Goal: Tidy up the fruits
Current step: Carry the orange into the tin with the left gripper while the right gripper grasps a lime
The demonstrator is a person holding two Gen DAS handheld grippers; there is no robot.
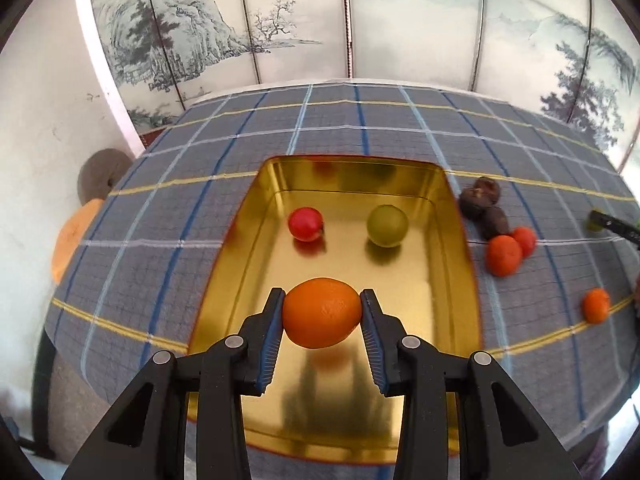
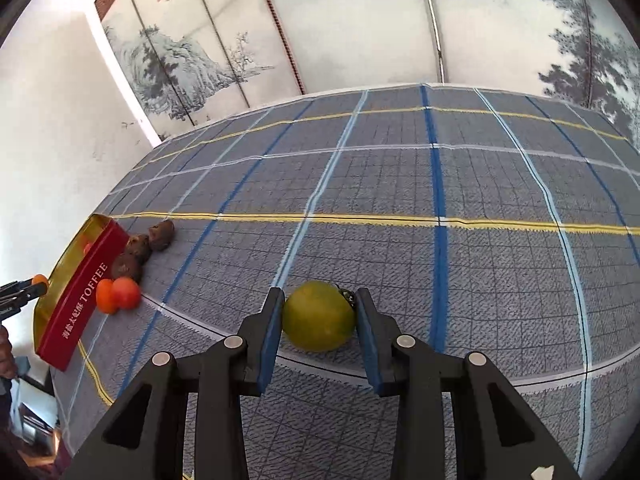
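Note:
My left gripper (image 1: 322, 312) is shut on an orange fruit (image 1: 322, 313), held just above the near half of a gold tin tray (image 1: 248, 256). In the tray lie a red fruit (image 1: 305, 224) and a green fruit (image 1: 387, 225). My right gripper (image 2: 319, 316) is shut on a yellow-green tomato (image 2: 319, 316) with a dark stem, above the checked tablecloth (image 2: 400, 184). From the right wrist view the tin (image 2: 86, 292) shows its red side at far left, with the left gripper's fingertips (image 2: 28, 290) over it.
Right of the tin lie several dark brown fruits (image 1: 482, 206) and two orange-red fruits (image 1: 510, 250); another orange one (image 1: 596, 306) sits farther right. A painted folding screen (image 1: 360, 20) stands behind the table. A person's hand (image 2: 6, 354) shows at the far left edge.

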